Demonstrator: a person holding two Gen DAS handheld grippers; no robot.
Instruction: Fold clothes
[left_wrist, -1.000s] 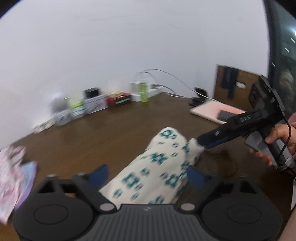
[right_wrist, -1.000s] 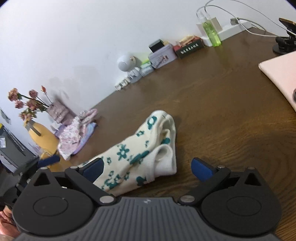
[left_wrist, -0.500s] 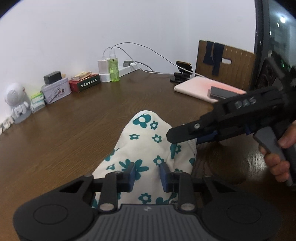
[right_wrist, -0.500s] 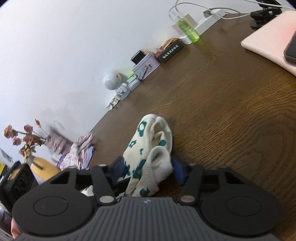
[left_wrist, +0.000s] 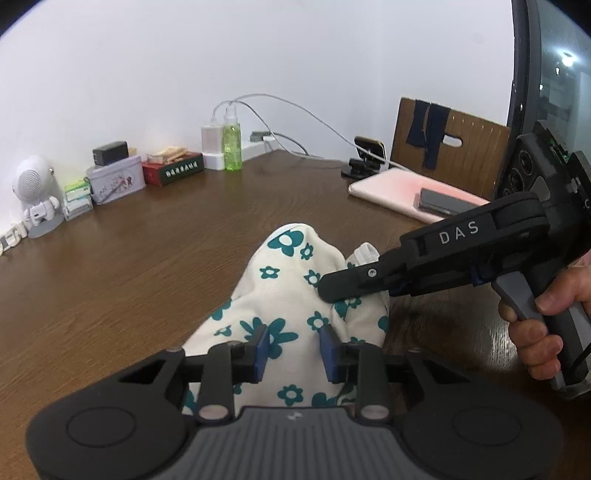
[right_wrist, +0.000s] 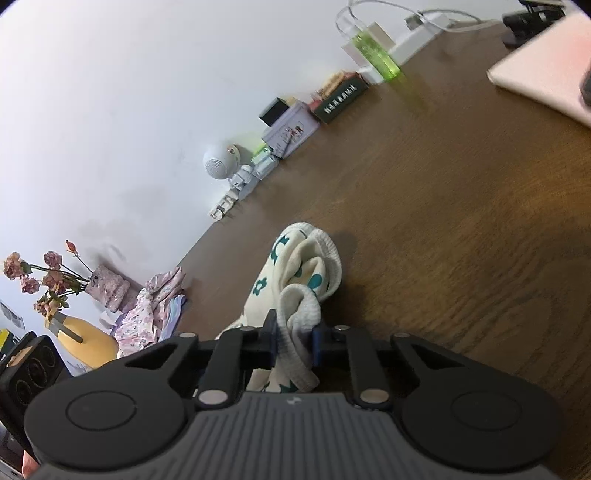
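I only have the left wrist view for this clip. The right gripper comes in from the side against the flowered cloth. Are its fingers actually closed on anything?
Observer: Yes. In the right wrist view, the right gripper has its fingers shut on a white ribbed cuff of the floral garment.
Operator: Are any more clothes waiting? I see none.
Observer: A crumpled pink floral pile lies at the far end of the table, near a yellow vase.

Bare worktop (left_wrist: 155, 258) lying open between the sock (left_wrist: 295, 295) and the far-edge tin (left_wrist: 116, 182), laptop (left_wrist: 391, 188) blocking beyond the sock's right side
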